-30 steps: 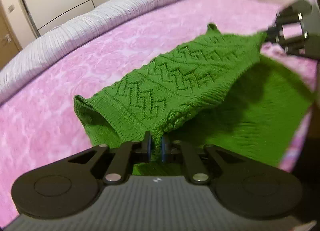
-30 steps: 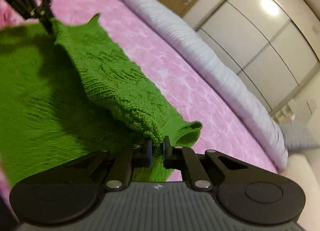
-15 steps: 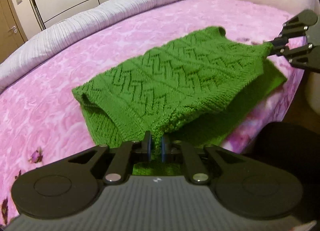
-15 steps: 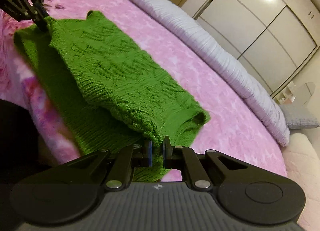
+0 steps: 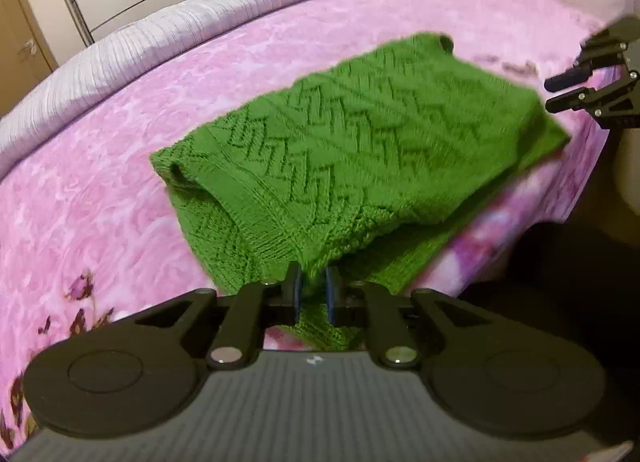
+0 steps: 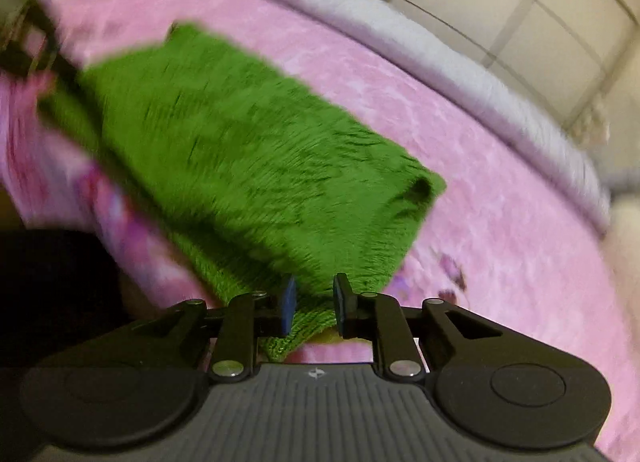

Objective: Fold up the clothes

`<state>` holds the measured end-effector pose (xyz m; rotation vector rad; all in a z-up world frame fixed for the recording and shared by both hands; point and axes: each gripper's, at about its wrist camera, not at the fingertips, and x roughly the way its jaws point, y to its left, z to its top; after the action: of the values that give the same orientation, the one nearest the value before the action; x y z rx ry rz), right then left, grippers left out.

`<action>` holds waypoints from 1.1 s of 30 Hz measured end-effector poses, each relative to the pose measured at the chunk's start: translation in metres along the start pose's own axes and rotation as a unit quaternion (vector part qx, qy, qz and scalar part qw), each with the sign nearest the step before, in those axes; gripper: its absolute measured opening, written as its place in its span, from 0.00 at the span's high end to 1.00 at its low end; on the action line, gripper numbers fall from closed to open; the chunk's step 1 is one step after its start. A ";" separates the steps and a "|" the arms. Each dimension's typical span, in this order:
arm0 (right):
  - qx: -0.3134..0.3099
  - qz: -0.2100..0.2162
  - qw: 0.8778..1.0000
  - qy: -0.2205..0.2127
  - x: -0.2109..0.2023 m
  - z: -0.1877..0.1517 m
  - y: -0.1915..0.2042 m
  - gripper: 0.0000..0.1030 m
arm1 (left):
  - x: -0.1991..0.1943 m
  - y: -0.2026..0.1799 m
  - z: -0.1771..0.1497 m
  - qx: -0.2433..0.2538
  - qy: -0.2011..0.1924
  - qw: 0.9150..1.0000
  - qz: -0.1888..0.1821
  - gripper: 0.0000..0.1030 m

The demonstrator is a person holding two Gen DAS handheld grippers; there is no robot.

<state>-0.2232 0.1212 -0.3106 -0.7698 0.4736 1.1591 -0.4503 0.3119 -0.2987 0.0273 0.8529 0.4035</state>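
Jaws differ between the two tools. Left gripper: blue pads close together, a fold of green knit pinched between them. Right gripper: pads spread apart, knit lying between and beneath them but not squeezed; in the left view its fingers stand just off the garment's far corner, released.

Green chunky-knit sweater with a raised zigzag pattern lies on the pink floral plush bedspread, near the bed's edge. It is doubled over: an upper layer rests on a lower one, which shows along the near side and at the far corner. One open tube end, cuff or hem I cannot tell, gapes at the left. Right view is motion-blurred; detail poor.

Handling judgement: soft, thick, stretchy, moderately heavy for cloth. It will sag and lengthen when lifted by one point, and plush underneath will drag on it. Loose stitches may snag on pad edges. Best hold is at corners or the ribbed edge, both layers together, both tools level.

Pale grey ribbed quilt runs along the far side.
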 end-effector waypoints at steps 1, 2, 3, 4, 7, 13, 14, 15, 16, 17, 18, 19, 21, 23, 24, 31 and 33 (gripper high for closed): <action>0.043 0.013 0.999 -0.011 -0.008 0.003 -0.013 0.82 | -0.006 0.003 0.003 -0.012 -0.008 1.000 -0.005 0.91; 0.084 0.028 0.996 -0.023 -0.014 0.006 -0.025 0.80 | -0.012 0.006 0.008 -0.031 -0.021 0.999 -0.016 0.91; 0.127 0.043 0.990 -0.037 -0.019 0.010 -0.036 0.77 | -0.015 0.008 0.013 -0.047 -0.033 0.998 -0.028 0.91; 0.170 0.060 0.982 -0.052 -0.022 0.013 -0.045 0.76 | -0.017 0.009 0.019 -0.064 -0.044 0.996 -0.041 0.91; 0.251 0.113 0.958 -0.076 -0.010 0.024 -0.055 0.75 | -0.004 0.002 0.034 -0.078 -0.052 0.994 -0.060 0.91; 0.247 0.097 0.964 -0.015 0.041 0.020 -0.023 0.75 | 0.052 -0.020 0.020 -0.082 0.010 0.995 -0.048 0.91; 0.235 0.092 0.968 0.002 0.047 0.014 -0.017 0.75 | 0.052 -0.019 0.011 -0.090 0.007 0.995 -0.049 0.91; 0.228 0.090 0.970 0.011 0.050 0.007 -0.013 0.76 | 0.051 -0.017 0.002 -0.099 0.000 0.994 -0.051 0.91; 0.234 0.098 0.967 0.001 0.047 -0.001 -0.015 0.76 | 0.049 -0.013 -0.003 -0.115 -0.001 0.992 -0.056 0.91; 0.248 0.110 0.963 0.004 0.045 -0.005 -0.021 0.76 | 0.046 -0.007 -0.005 -0.129 0.002 0.990 -0.061 0.91; 0.266 0.125 0.956 0.010 0.044 -0.007 -0.029 0.76 | 0.043 -0.001 -0.002 -0.135 0.007 0.989 -0.065 0.91; 0.282 0.139 0.949 0.017 0.043 -0.006 -0.037 0.76 | 0.040 0.004 0.002 -0.140 0.011 0.988 -0.068 0.92; 0.306 0.156 0.939 0.016 0.041 0.001 -0.055 0.76 | 0.030 0.015 0.014 -0.139 -0.001 0.988 -0.063 0.92; 0.305 0.148 0.941 0.003 0.049 0.014 -0.069 0.73 | 0.029 0.031 0.033 -0.138 -0.019 0.989 -0.051 0.92; 0.299 0.139 0.944 -0.004 0.055 0.022 -0.074 0.72 | 0.030 0.040 0.043 -0.139 -0.029 0.989 -0.046 0.92; 0.253 0.073 0.963 -0.051 0.102 0.076 -0.112 0.70 | 0.084 0.097 0.088 -0.140 -0.048 0.989 -0.008 0.92; 0.239 0.055 0.968 -0.061 0.117 0.090 -0.122 0.68 | 0.105 0.113 0.090 -0.145 -0.040 0.989 0.000 0.92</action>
<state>-0.0733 0.2387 -0.2967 -0.2550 0.6668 1.1258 -0.3605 0.4658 -0.2948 -0.2245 0.7092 0.5193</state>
